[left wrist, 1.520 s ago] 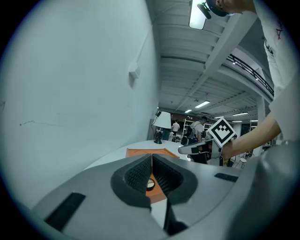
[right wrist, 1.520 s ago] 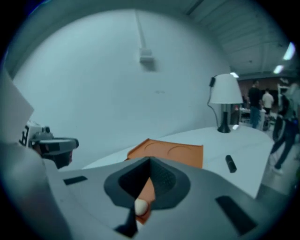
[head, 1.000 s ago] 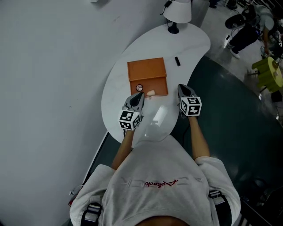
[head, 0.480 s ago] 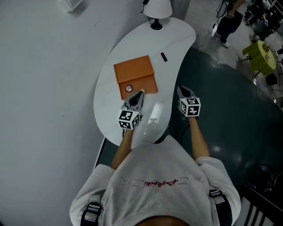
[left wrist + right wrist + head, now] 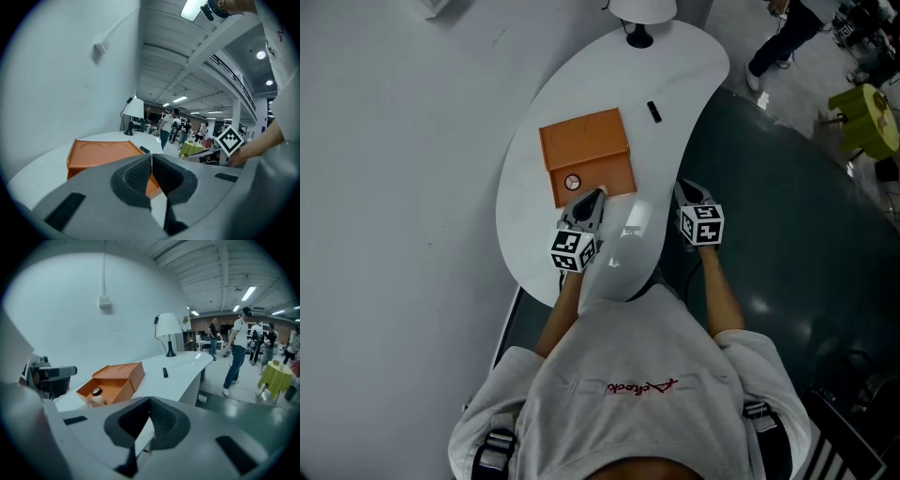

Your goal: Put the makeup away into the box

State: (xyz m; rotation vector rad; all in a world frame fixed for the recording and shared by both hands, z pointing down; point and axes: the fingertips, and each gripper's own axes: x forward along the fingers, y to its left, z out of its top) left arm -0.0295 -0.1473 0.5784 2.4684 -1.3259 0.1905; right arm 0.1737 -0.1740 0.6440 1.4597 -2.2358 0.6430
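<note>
Standing beyond box [image 5: 581,141]: white lamp [image 5: 642,9]

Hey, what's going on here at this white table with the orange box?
A person stands at a curved white table with a gripper in each hand. Both have their fingers closed with nothing between them. The left gripper hangs at the near edge of the open orange box; the right gripper is beside the table's edge, over the dark floor. A round compact and a pale beige item lie in the box. A small black object lies on the table beyond it.
</note>
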